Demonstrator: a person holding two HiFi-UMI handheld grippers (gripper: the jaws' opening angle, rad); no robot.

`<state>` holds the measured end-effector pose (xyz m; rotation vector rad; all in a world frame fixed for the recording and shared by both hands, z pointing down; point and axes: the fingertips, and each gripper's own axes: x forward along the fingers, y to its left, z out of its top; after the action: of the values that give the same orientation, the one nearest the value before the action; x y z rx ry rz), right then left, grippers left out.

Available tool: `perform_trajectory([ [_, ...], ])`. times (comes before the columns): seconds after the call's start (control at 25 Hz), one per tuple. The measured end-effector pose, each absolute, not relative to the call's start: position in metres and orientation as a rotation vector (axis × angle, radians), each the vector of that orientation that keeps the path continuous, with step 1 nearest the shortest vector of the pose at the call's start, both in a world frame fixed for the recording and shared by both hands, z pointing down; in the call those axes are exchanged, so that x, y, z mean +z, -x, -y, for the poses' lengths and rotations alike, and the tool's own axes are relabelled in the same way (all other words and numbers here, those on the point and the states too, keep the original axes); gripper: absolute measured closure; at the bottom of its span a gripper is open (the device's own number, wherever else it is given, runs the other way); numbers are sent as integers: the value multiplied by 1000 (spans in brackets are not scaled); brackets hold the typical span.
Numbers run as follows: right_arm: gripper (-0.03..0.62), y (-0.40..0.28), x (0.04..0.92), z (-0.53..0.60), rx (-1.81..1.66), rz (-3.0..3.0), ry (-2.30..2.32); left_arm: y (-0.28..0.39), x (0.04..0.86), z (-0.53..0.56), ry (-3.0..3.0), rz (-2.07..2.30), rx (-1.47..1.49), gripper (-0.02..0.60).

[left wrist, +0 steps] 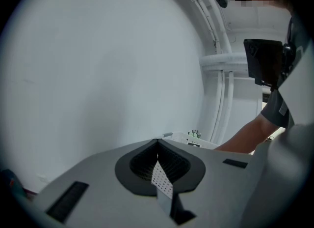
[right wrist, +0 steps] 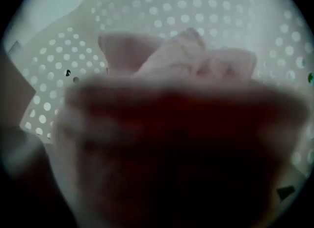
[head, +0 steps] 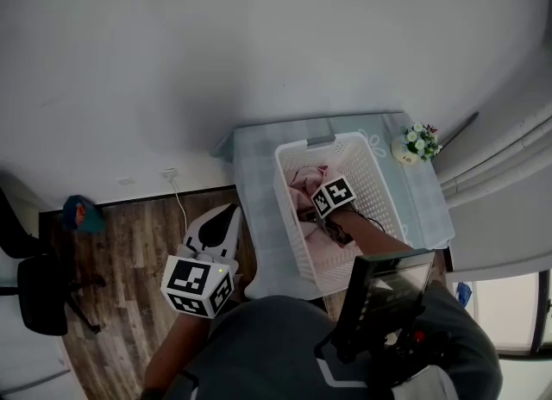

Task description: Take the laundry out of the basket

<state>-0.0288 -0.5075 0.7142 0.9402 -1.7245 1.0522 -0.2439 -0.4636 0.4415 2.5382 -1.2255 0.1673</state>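
Laundry (head: 304, 181), pink, lies in the basket (head: 379, 174) directly under the right gripper (head: 319, 215), which is buried in it, its jaws blurred beyond telling. Left gripper (head: 228, 215), pressed together and empty, hangs well left.

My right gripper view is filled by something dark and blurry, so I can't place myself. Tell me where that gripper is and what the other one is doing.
Observer: The head view shows the right gripper down inside the white basket, among the pink laundry.
Operator: Now give me the left one.
Observer: The left gripper is outside the basket, beside the table's left edge, over the wooden floor. Its own view shows its jaws together with nothing between them.
Operator: Name anything else on the table.
Observer: A small pot of flowers stands at the far right corner, apart from the basket.
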Motion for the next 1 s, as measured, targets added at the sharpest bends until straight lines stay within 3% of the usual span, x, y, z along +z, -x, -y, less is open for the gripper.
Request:
perform_trajectory([
  [0.2, 82, 41, 716, 522, 960, 1773, -872, 256, 447, 459, -2513, 1243, 140, 573],
  [0.36, 211, 49, 713, 528, 948, 1842, -870, 251, 459, 457, -2496, 1218, 156, 572],
  [0.56, 271, 60, 707, 529, 970, 1933, -911, 251, 453, 445, -2504, 1235, 183, 572],
  [1.0, 299, 54, 667, 537, 976, 2097, -989, 272, 434, 435, -2477, 1366, 156, 572],
])
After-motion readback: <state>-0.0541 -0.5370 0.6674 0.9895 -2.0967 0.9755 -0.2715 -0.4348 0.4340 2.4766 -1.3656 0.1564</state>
